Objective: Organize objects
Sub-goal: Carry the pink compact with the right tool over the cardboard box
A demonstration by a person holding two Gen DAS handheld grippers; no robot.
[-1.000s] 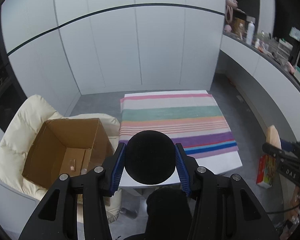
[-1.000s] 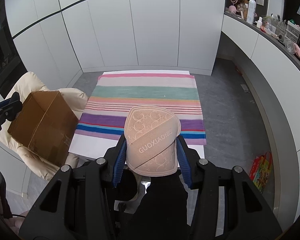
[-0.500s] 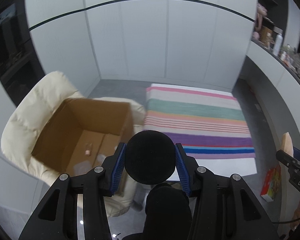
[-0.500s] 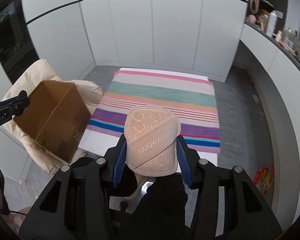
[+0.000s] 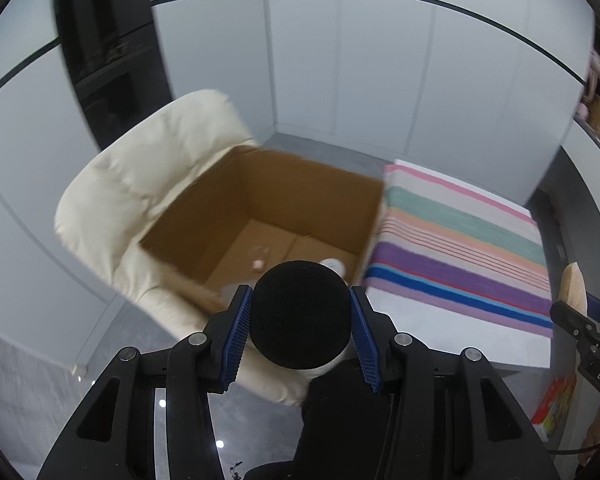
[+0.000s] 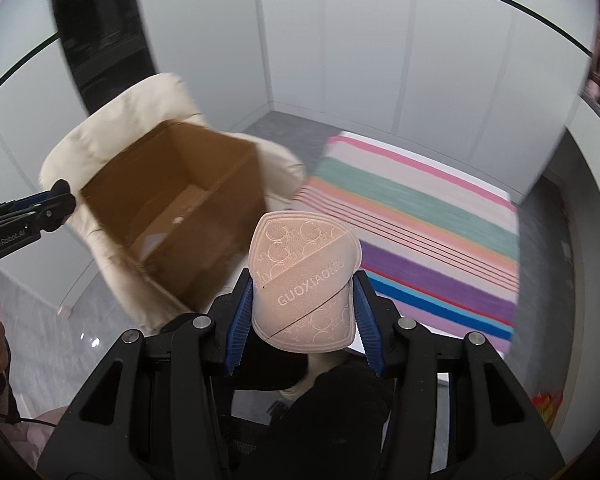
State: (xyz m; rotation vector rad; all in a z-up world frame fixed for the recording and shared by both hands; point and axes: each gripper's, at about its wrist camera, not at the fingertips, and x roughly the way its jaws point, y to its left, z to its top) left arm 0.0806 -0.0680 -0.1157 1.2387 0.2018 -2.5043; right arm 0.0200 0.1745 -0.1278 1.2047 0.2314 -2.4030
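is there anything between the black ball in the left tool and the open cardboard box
Nothing visible. The black ball, clamped in the left tool, sits just short of the cardboard box, whose top is open. A few small items lie on the box floor.

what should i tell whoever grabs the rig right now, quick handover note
Left gripper: shut on a black foam ball, above the near edge of the open cardboard box.
Right gripper: shut on a pink slipper, beside the box.
Box sits on the cream chair, a few small items already inside.
Left: drop the ball and slipper into the box.
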